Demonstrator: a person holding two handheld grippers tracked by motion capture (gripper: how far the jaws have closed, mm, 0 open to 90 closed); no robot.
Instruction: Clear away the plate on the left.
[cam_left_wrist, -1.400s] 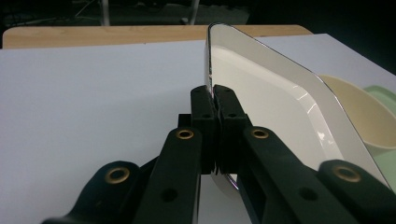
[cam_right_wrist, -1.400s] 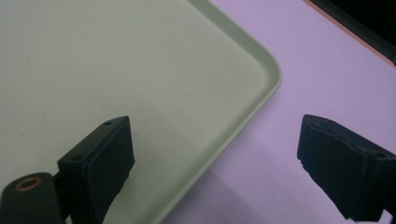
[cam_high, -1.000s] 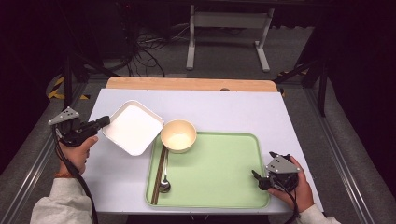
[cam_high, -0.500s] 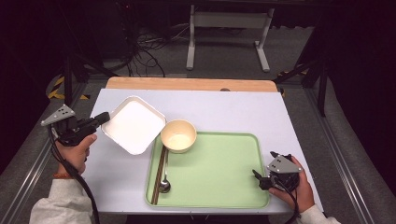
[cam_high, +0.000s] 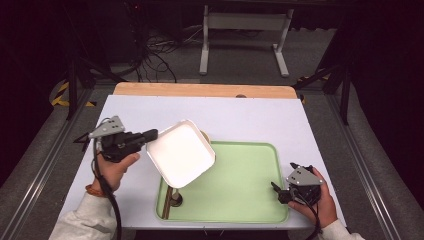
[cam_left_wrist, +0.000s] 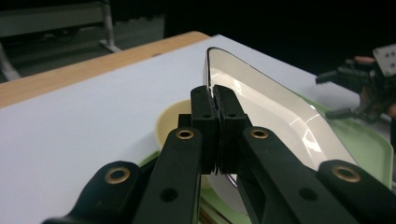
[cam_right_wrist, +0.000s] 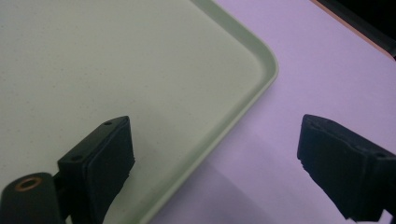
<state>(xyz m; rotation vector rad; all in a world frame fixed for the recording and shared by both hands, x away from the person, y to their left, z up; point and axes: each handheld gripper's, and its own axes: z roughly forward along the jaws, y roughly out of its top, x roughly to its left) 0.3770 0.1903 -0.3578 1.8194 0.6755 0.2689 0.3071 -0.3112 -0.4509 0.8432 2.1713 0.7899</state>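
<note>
White square plate (cam_high: 180, 152) pinched at its near rim by the left gripper (cam_high: 150, 134), pads clamped tight on the thin edge, as seen close up in the left gripper view (cam_left_wrist: 215, 100). Held clear of the table (cam_high: 240, 115), tilted steeply, hanging over the left part of the green tray (cam_high: 250, 200) and touching nothing else. Just beneath and behind it, a sliver of the cream bowl (cam_high: 205, 136), plainer in the left gripper view (cam_left_wrist: 170, 123), sitting at the tray's far left corner. Along the tray's left edge, a pair of dark chopsticks (cam_high: 167, 197) and a spoon (cam_high: 176, 200), partly hidden under the plate.

Right gripper (cam_high: 276, 190) low at the tray's near right corner, jaws wide apart with nothing between the pads; in the right gripper view (cam_right_wrist: 215, 158) one jaw over the tray floor, the other over the bare table, the rim running between them.

Judged as tableware being gathered onto the tray, and roughly midway: bowl, chopsticks and spoon already in place, plate in the air and not yet set down. Left to do, by that reading: levelling the plate, lowering it onto the open green floor without knocking the bowl or the cutlery, then releasing the rim. Plenty of free room towards the tray's middle and right.

No brand, label or writing legible on plate, bowl, tray or grippers.
</note>
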